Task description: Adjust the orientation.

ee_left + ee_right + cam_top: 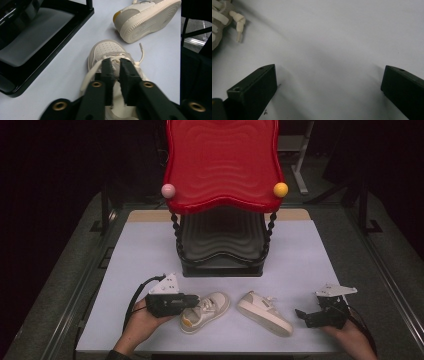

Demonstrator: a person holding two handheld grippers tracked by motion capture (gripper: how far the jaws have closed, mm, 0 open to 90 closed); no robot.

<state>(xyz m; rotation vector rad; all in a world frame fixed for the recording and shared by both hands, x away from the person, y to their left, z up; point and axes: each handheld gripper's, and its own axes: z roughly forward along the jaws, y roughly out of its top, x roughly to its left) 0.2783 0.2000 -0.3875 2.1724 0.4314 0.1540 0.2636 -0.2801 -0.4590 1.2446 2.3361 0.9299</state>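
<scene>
We work on a pale table [150, 245], with a red-and-black shoe rack [222, 165] at its far side. Two cream sneakers lie near us: the left shoe [207, 310] upright, the right shoe [265, 314] just beside it. Our left gripper [115, 65] sits over the left shoe's tongue [116, 93], jaws nearly together with the tongue between them; if that hold is loosening, the shoe could slip on lifting. Our right gripper [328, 82] is spread wide over bare table

Left shoe [107, 50]: heel hidden beneath left gripper [115, 72]; right shoe [218, 15]: cut by picture edge in right gripper view, laces alone visible.
</scene>
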